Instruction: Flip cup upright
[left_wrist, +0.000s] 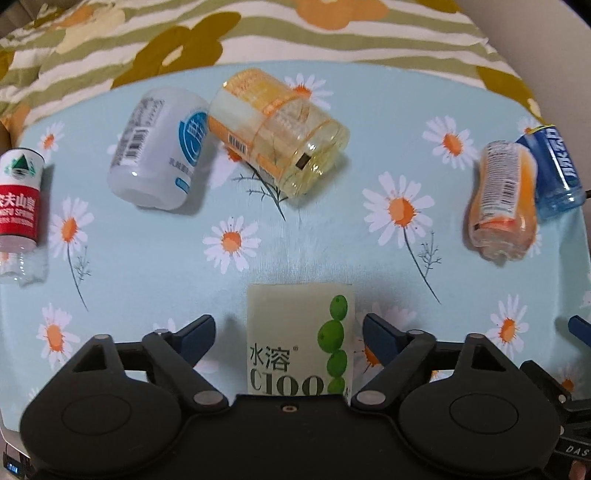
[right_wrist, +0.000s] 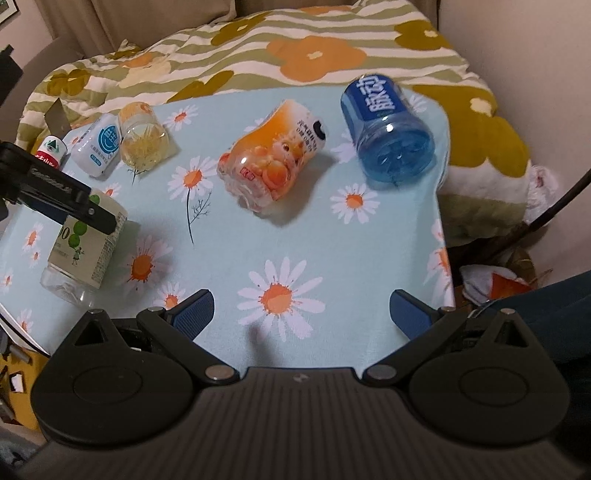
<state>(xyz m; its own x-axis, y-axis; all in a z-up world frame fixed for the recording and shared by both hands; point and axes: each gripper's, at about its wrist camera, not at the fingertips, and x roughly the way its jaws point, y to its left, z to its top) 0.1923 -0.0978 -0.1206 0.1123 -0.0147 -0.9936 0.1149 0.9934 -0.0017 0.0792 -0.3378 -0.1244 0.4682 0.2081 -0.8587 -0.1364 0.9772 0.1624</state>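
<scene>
A cut-bottle cup with a pale green C100 label (left_wrist: 299, 339) (right_wrist: 88, 251) lies on its side on the daisy-print tablecloth (left_wrist: 155, 258), its clear base toward the left gripper. My left gripper (left_wrist: 290, 332) is open and straddles this cup, one blue finger on each side with small gaps. From the right wrist view, the left gripper's black finger (right_wrist: 74, 206) crosses over the cup's upper end. My right gripper (right_wrist: 301, 314) is open above bare cloth near the table's front right, holding nothing.
Other cups lie on their sides: red-label (left_wrist: 20, 206), white (left_wrist: 159, 147), yellow (left_wrist: 280, 136), orange (right_wrist: 269, 162) and blue (right_wrist: 388, 136) near the right edge. A flowered bedspread (right_wrist: 295, 51) lies behind the table. The table edge drops off at the right (right_wrist: 443, 221).
</scene>
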